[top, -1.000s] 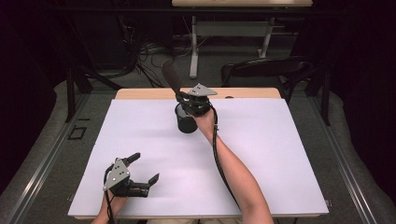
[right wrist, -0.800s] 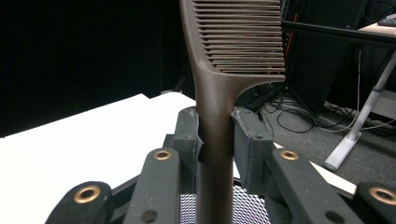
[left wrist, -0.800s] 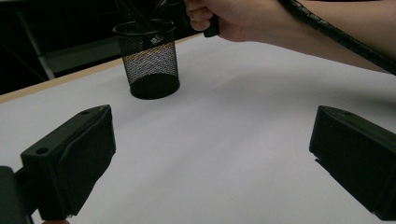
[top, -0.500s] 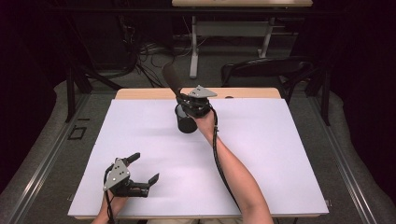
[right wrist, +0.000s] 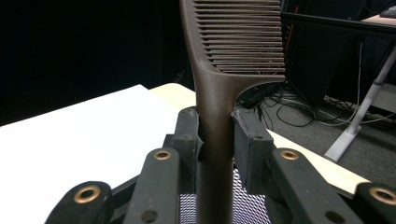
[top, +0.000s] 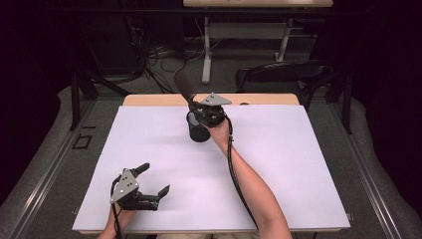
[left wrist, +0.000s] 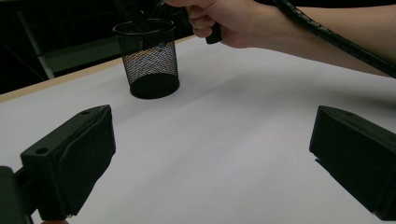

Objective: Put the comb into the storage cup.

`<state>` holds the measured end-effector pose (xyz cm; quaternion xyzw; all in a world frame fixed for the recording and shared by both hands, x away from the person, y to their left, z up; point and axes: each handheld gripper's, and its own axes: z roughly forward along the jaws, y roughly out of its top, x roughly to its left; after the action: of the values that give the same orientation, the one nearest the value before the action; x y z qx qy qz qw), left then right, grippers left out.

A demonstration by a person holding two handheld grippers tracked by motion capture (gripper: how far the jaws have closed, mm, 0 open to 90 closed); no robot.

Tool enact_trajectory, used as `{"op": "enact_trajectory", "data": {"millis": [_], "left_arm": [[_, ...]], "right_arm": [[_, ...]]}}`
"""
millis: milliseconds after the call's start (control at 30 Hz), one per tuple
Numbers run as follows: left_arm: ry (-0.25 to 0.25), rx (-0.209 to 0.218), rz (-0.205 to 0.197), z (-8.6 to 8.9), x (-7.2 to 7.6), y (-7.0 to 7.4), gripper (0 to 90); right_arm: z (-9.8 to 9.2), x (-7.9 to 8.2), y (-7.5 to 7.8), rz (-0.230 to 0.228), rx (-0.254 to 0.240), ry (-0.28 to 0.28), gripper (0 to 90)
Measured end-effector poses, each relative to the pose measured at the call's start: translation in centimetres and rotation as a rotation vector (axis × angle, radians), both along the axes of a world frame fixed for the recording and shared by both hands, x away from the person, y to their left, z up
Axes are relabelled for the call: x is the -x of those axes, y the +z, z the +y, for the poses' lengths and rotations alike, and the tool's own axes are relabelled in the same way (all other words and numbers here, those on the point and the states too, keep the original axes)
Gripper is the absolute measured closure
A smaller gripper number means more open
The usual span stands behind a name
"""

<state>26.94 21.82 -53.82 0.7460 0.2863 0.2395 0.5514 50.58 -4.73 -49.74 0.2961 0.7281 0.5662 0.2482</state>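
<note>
A white-covered tabletop (top: pixel 298 169) with a bare wooden strip along its far edge carries the scene, ringed by dark floor, tangled cables and a black chair (top: pixel 283 74) beyond the far side. Over the far middle of the tabletop, the right gripper (top: pixel 206 113) is clamped on the handle of a dark brown comb (right wrist: pixel 219 93), its two pads pressing the handle from either side in the right gripper view, with the toothed end rising above the jaws. In the high view the comb (top: pixel 185 85) slants up and away to the left from the gripper. Directly beneath that grip stands a black wire-mesh pen cup (left wrist: pixel 148 58), upright on the white sheet, its mesh visible between the jaws in the right gripper view; the comb's handle runs down toward the cup's mouth, though whether its tip touches the cup's floor cannot be told. Well apart, at the near left corner, the left gripper (top: pixel 152 191) sits low over the tabletop with its jaws spread wide and nothing between them.
</note>
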Motion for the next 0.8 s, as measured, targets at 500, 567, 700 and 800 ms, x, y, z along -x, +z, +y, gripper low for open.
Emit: {"op": "enact_trajectory", "data": {"millis": [500,567,700,800], "left_arm": [[0.002,0.001,0.002,0.04,-0.01,0.00,0.4],[0.001,0.003,0.003,0.03,0.00,0.01,0.4],[0.002,0.002,0.003,0.03,0.00,0.00,0.4],[0.001,0.002,0.003,0.03,-0.01,0.00,0.4]], "right_arm": [[-0.13,-0.06,-0.59,0.013,0.009,0.001,72.5],[-0.17,-0.05,-0.65,0.013,0.011,-0.001,72.5],[-0.21,-0.02,-0.86,0.016,0.012,-0.002,72.5],[-0.29,-0.03,-1.01,0.018,0.012,-0.004,72.5]]}}
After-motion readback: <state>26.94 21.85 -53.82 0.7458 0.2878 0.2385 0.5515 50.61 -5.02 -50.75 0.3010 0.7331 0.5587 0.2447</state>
